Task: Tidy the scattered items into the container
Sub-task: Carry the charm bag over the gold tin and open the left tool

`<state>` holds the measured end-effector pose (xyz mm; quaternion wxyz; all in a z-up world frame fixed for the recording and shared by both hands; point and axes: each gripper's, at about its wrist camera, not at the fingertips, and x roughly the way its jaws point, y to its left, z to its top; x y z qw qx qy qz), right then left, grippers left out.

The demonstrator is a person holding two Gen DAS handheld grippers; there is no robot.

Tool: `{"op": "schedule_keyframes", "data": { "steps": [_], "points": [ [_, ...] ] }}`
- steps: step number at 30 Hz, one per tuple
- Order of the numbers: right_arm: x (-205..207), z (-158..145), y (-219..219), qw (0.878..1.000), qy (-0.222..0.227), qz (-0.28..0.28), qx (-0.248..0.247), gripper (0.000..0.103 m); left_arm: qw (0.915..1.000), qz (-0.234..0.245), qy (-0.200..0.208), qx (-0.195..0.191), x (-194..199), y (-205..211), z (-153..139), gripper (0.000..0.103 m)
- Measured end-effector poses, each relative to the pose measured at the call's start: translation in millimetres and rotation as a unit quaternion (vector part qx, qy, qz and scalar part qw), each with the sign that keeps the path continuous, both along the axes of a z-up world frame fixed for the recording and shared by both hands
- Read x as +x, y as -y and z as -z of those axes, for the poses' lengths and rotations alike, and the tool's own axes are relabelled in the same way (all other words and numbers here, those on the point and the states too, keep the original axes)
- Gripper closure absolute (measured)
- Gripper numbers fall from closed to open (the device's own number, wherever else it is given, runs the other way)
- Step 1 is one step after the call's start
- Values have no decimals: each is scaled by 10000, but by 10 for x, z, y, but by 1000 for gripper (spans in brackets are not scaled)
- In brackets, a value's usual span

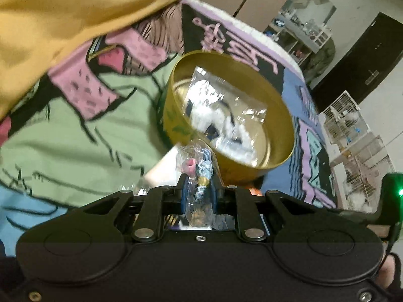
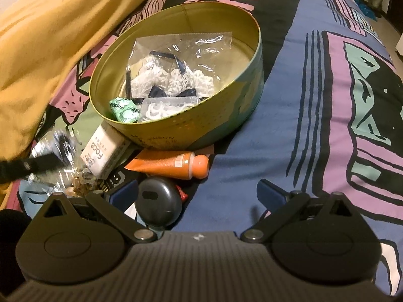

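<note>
My left gripper [image 1: 199,183] is shut on a clear plastic bag [image 1: 195,166] of small pink and blue trinkets, held just in front of the round gold tin [image 1: 176,115]. In the right wrist view that bag [image 2: 58,146] shows as a blur at the left. The tin [image 2: 176,136] holds a bag of white lace [image 2: 176,70], a green packet [image 2: 124,109] and a box of floss picks [image 2: 166,107]. In front of it lie a white box [image 2: 103,151], an orange tube [image 2: 166,163] and a dark round case [image 2: 157,205]. My right gripper [image 2: 196,188] is open, the case beside its left finger.
Everything lies on a patterned bedspread [image 2: 314,100]. A yellow blanket [image 2: 37,50] is bunched at the left, close to the tin. Wire cages [image 1: 352,136] and shelves stand in the room beyond the bed's right edge.
</note>
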<state>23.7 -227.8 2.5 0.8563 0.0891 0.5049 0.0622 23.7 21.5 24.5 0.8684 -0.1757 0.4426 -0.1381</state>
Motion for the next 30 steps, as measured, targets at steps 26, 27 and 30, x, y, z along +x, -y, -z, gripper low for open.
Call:
{"op": "schedule_keyframes", "data": {
  "steps": [26,27,30],
  "points": [
    [52,96,-51,9995,-223,-220,-38,0,9964,409,519,530,754,684,-495,87],
    [54,99,-51,9995,-227,-224,-41,0,9961,418,529,567,787,727,-494,87],
    [65,111,-62,9993,-251,-254,-58,0,9955,452,549,623,883,833,-483,87]
  ]
}}
